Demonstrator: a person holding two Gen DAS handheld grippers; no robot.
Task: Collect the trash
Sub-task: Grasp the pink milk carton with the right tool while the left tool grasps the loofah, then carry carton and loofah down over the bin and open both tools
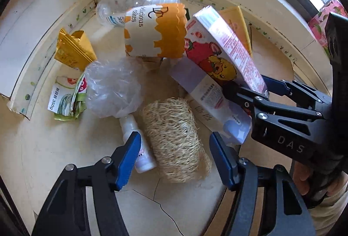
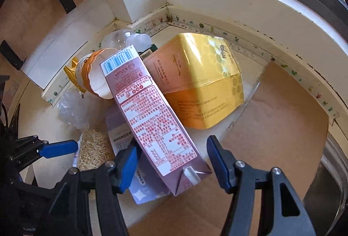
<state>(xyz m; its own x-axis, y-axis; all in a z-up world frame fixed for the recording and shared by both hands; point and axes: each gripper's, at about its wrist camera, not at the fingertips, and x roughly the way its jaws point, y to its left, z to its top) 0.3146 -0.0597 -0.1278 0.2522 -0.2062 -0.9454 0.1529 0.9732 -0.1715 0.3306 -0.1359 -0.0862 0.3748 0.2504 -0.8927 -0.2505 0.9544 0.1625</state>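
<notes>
A heap of trash lies in a floor corner. My left gripper (image 1: 175, 157) points down over a tan loofah (image 1: 171, 140), which sits between its blue pads with gaps on both sides; the jaws stand open. A pink strawberry drink carton (image 1: 219, 46) leans across the heap. Its lower end lies slantwise between the fingers of my right gripper (image 2: 174, 163). The left pad is at the carton (image 2: 152, 109) edge, and a narrow strip of floor shows at the right pad. The right gripper (image 1: 252, 86) also shows from the side in the left wrist view.
Around them lie a paper cake cup (image 1: 156, 29), a clear bottle (image 1: 121, 7), a gold pouch (image 1: 74, 51), a crumpled plastic bag (image 1: 113, 88), a small white bottle (image 1: 139, 144), a purple pack (image 1: 213, 103) and a yellow honey bag (image 2: 206, 83). Walls close the far side.
</notes>
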